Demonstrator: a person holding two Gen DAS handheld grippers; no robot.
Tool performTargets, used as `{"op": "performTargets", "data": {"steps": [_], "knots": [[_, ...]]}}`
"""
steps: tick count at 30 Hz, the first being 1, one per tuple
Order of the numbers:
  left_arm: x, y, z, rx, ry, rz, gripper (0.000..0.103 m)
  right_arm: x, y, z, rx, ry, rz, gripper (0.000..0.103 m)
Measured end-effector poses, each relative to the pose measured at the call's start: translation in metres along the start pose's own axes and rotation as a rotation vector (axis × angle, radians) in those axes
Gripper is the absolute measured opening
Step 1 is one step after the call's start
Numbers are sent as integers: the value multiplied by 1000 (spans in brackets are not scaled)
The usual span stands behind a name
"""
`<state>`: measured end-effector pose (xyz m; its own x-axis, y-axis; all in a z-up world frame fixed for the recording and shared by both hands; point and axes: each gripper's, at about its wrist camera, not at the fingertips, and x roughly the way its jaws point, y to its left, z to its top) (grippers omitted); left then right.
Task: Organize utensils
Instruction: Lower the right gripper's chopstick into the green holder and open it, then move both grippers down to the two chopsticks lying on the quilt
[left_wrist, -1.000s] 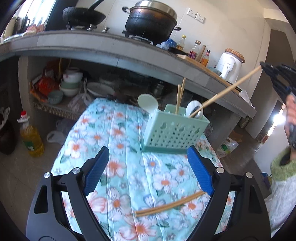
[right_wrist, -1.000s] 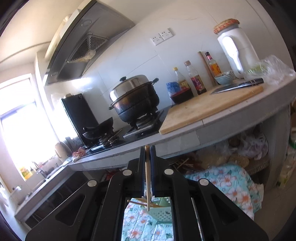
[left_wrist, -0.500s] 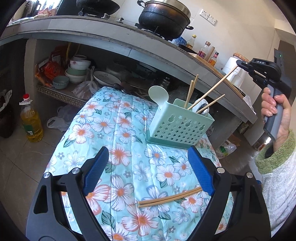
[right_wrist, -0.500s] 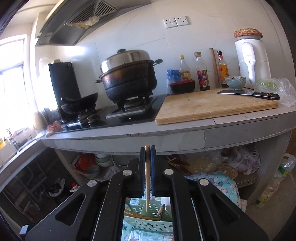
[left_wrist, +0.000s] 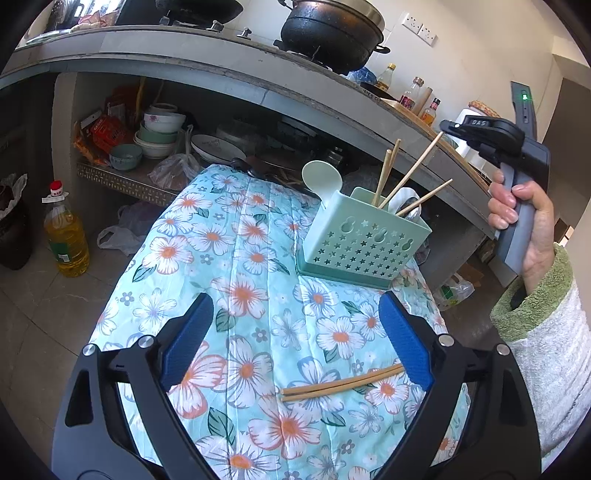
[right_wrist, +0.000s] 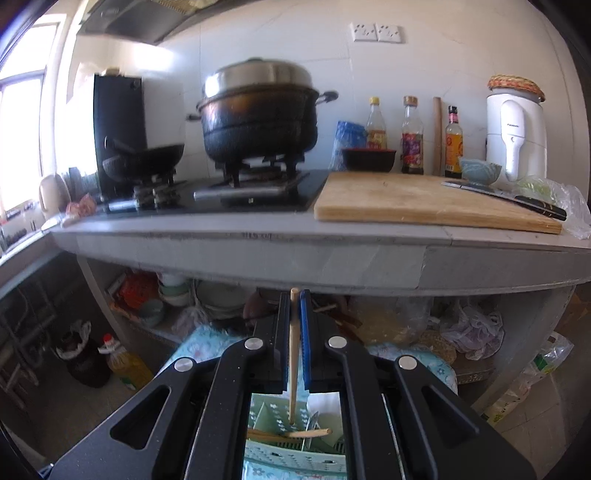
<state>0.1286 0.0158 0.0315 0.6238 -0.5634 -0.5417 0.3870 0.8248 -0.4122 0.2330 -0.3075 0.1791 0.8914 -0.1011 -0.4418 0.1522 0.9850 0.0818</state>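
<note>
A mint-green utensil holder (left_wrist: 360, 240) stands on the floral tablecloth (left_wrist: 240, 266), holding several chopsticks, a green spoon (left_wrist: 321, 177) and metal cutlery. My right gripper (right_wrist: 294, 299) is shut on one wooden chopstick (right_wrist: 293, 354); its lower end is inside the holder (right_wrist: 291, 439). In the left wrist view that chopstick (left_wrist: 413, 170) slants from the holder up to the right gripper (left_wrist: 445, 129). My left gripper (left_wrist: 295, 332) is open and empty above the cloth. A pair of chopsticks (left_wrist: 341, 382) lies on the cloth near its right finger.
A grey kitchen counter (right_wrist: 258, 240) runs behind the table, with a black pot (right_wrist: 258, 118), cutting board (right_wrist: 432, 199), knife and bottles. Bowls (left_wrist: 159, 133) are stacked on the shelf beneath. An oil bottle (left_wrist: 66, 236) stands on the floor at left.
The right gripper has lowered and steepened the chopstick, so its tip sits deeper in the holder. The left gripper has pulled back and risen slightly; it stays open.
</note>
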Motion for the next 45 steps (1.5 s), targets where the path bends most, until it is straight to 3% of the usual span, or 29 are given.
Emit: {"op": "performTargets", "data": {"steps": [1,5,16,19,24,30,33,36,42,45], "knots": [[0,-1,0,1,1,-1,88,2,1,-2,-5,11,9,8],[-1,-3,-2,12,2,-5,90,-6,-1,-6,0,5,42,31],[1,-19,-6,54,13,-46,94,-75,-37,-4,125,-77,117,37],[2,-25,-8,79,21,-68,95,-98,-50,-15,161,-70,141,46],[7,-30,-14,94,28,-105,95,-117,-67,-66,219,53,193,55],[34,-43,-29,187,104,-134,94,-90,-83,-184,399,347,197,55],[55,-58,-43,279,175,-82,94,-75,-96,-244,576,466,194,55],[71,-80,-61,415,214,-13,94,-68,-107,-286,716,530,196,55],[82,-129,-101,750,177,58,94,-67,-115,-311,759,572,203,55],[87,-142,-116,843,158,92,94,-65,-124,-320,807,583,228,55]]}}
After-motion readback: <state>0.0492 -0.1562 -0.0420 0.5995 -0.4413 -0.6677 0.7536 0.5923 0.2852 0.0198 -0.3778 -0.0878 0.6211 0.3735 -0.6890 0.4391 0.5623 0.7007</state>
